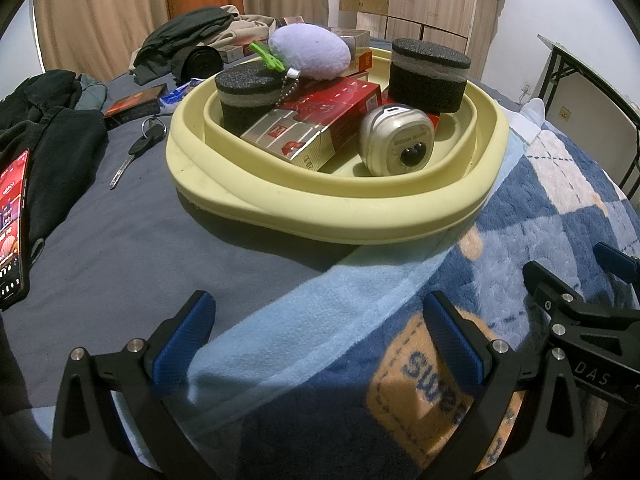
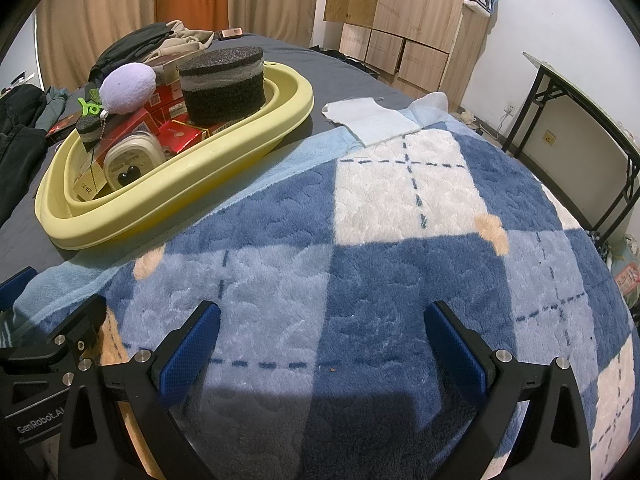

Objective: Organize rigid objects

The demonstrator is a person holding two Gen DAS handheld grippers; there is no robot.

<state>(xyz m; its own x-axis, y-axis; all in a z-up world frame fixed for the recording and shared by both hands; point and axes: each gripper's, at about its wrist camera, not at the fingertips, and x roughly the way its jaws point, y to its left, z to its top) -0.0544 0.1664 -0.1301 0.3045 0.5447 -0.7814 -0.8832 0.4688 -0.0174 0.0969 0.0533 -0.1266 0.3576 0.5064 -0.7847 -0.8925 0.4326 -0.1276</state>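
Note:
A pale yellow basin [image 1: 280, 204] [image 2: 168, 196] sits on the bed. Inside it lie two black foam cylinders [image 1: 429, 76] [image 2: 222, 82], red and gold boxes [image 1: 316, 120] [image 2: 182, 134], a rounded white device [image 1: 396, 144] [image 2: 134, 160] and a lilac plush ball [image 1: 310, 52] [image 2: 127, 87] with a green clip [image 1: 268, 56]. My left gripper [image 1: 320, 340] is open and holds nothing, hovering over the blanket just in front of the basin. My right gripper [image 2: 322, 344] is open too, over the plaid blanket to the right of the basin.
A key [image 1: 136, 152], a dark box [image 1: 134, 106], a lit phone [image 1: 12, 232] and dark clothes [image 1: 48, 152] lie on the grey sheet left of the basin. The blue plaid blanket [image 2: 400, 240] covers the near bed. A folding table [image 2: 580, 120] stands at right.

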